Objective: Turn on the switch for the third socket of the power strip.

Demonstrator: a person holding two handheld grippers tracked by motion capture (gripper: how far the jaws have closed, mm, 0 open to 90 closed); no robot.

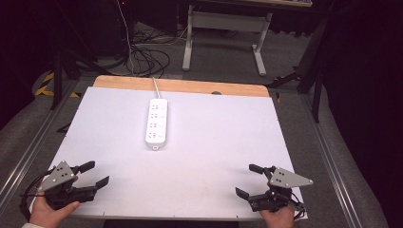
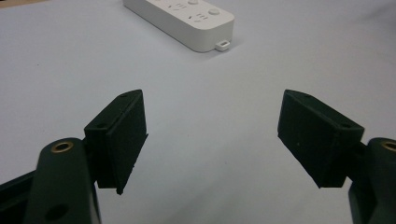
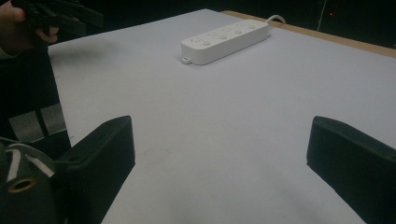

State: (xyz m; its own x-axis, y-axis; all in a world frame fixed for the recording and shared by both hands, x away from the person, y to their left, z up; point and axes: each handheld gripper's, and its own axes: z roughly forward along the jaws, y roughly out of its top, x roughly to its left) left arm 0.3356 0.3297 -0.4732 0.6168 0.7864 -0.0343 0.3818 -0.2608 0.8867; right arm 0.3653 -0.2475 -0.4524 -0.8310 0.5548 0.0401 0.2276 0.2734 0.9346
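One white power strip (image 1: 157,123) lies flat near the far middle of the table (image 1: 218,156), cord running off the back edge. Both claws gape wide, holding nothing: left claw (image 1: 93,174), right claw (image 1: 250,179), both well short of it. Looks like stiff, slick plastic, probably fairly light; I'd pinch across the narrow width, mid-body.

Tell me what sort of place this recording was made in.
Probably a lab or workshop test station. A white-topped table holds one white power strip, loose cables trail over the grey floor behind it, and a second bench's metal legs stand beyond.
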